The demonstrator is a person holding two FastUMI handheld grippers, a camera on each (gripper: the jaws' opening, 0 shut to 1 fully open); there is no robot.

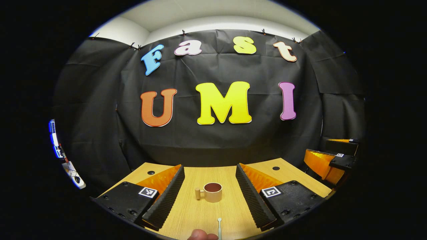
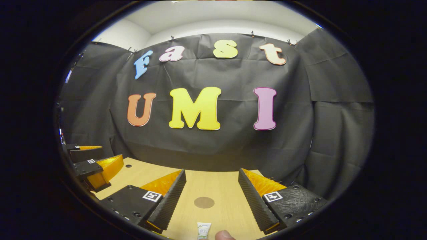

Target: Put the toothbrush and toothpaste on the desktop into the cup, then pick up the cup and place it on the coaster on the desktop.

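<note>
In the left gripper view, a beige cup (image 1: 212,192) with a side handle stands upright on the wooden desktop (image 1: 196,213), between the spread fingers of my left gripper (image 1: 209,169), which is open and holds nothing. A white toothbrush (image 1: 219,227) lies just in front of the cup, at the view's lower edge. In the right gripper view, a round brown coaster (image 2: 204,202) lies flat between the fingers of my right gripper (image 2: 211,173), also open and holding nothing. The end of a white toothpaste tube (image 2: 203,230) shows below the coaster.
A person's fingertip (image 1: 200,235) pokes in beside the toothbrush, and another fingertip (image 2: 224,235) beside the tube. The right gripper (image 1: 330,160) shows far right in the left gripper view, the left gripper (image 2: 93,166) far left in the right one. Black cloth bounds the desktop's far edge.
</note>
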